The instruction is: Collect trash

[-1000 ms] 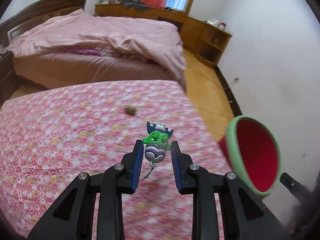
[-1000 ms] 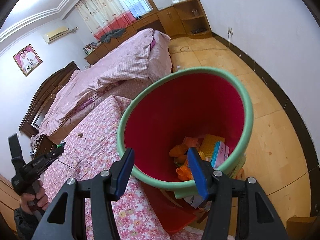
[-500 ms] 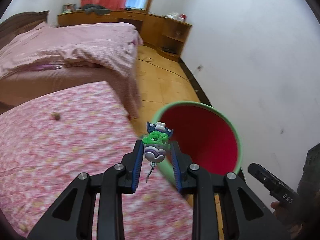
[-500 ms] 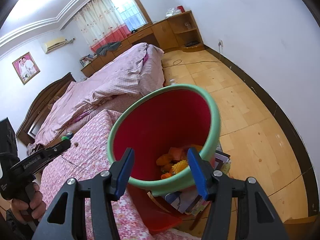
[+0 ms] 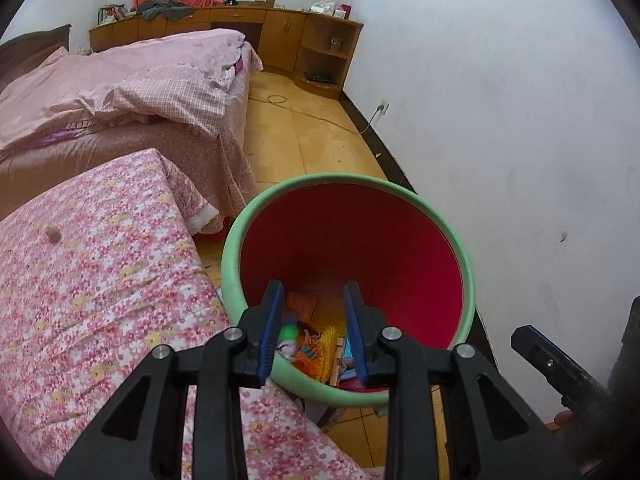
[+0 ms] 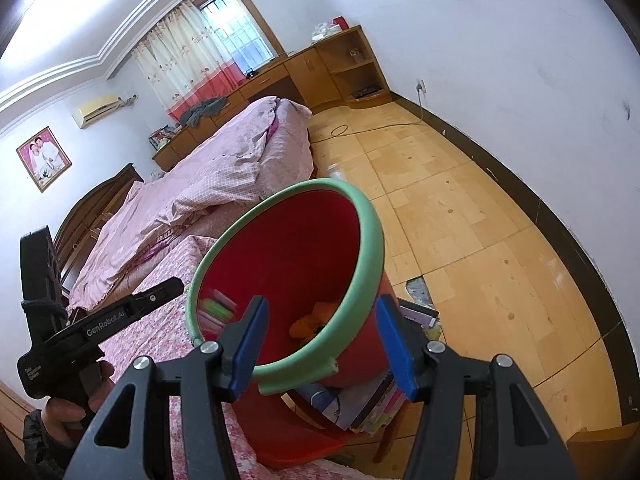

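A red bucket (image 5: 352, 236) with a green rim (image 6: 370, 236) stands tilted beside the floral bed (image 5: 104, 280); several pieces of trash lie inside it. My left gripper (image 5: 312, 312) hangs over the bucket's mouth and its jaws are opening. The small green and purple toy keychain (image 5: 289, 334) is a blur just below the left pad, free of both pads, over the trash. My right gripper (image 6: 320, 332) is open and near the bucket's rim, gripping nothing. A small brown lump (image 5: 53, 233) lies on the floral bed.
The bucket rests on a red stool (image 6: 288, 440) with a stack of books (image 6: 360, 404). A pink bed (image 5: 132, 92) lies beyond, wooden cabinets (image 5: 304, 40) along the far wall, a white wall (image 5: 500, 120) to the right, and wooden floor (image 6: 460, 208) between.
The left gripper swung right, from over the floral bed to over the bucket's mouth. Its jaws parted and the toy keychain left them. The right gripper drew back a little from the bucket.
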Demonstrator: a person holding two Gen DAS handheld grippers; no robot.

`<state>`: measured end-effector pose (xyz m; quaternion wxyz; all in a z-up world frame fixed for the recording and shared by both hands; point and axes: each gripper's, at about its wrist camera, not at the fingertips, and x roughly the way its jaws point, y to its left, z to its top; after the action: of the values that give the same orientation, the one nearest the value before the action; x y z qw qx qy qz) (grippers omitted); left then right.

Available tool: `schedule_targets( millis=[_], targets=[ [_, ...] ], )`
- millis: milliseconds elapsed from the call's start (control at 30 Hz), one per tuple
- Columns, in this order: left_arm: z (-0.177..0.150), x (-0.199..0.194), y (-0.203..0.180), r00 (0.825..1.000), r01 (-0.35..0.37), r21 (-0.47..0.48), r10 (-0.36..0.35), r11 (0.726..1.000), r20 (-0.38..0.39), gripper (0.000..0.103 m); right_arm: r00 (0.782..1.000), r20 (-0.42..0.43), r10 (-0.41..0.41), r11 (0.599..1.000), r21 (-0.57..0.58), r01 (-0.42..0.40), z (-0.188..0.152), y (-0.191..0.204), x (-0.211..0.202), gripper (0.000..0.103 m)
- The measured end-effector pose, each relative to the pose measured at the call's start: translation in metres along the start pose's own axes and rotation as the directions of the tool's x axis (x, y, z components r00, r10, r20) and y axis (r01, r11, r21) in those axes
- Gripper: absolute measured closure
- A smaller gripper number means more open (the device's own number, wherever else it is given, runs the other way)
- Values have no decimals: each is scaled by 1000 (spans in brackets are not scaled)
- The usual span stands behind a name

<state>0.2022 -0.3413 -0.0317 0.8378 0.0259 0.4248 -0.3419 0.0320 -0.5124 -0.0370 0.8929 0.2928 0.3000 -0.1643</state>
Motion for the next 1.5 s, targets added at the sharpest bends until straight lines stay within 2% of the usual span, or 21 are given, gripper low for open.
schedule_targets(
  millis=[200,333,533,567,633,833,933,1267,1500],
  targets=[
    [-11,-21,9,998,-54,-29,55,998,11,71,1000,-2,9,1000,-13,-9,-2,-1,-3,43],
    [-26,-40,26,997,-69,-79,71,994,19,71,1000,7,19,999,-31,-19,-8,8,-10,37],
    [-49,-77,51,990,-135,-127,140,983,32,70,999,6,45,995,-90,-44,-23,39,-20,28],
    [-54,-84,54,988,-147,-134,152,980,32,70,999,6,49,994,-99,-49,-25,44,-22,27],
    [-62,-96,61,985,-165,-146,172,975,34,62,998,4,59,991,-123,-58,-30,56,-25,23],
    [-93,-138,82,970,-226,-197,239,954,45,58,995,7,96,977,-191,-93,-49,91,-38,14],
    [-106,-159,91,960,-253,-229,273,940,61,54,994,10,111,970,-217,-107,-60,108,-44,8],
    [-148,-225,112,918,-325,-313,378,892,123,54,985,7,170,939,-305,-160,-95,154,-71,8],
    [-172,-262,122,869,-385,-373,467,844,161,54,977,19,211,913,-360,-190,-113,181,-91,7]
  ],
)
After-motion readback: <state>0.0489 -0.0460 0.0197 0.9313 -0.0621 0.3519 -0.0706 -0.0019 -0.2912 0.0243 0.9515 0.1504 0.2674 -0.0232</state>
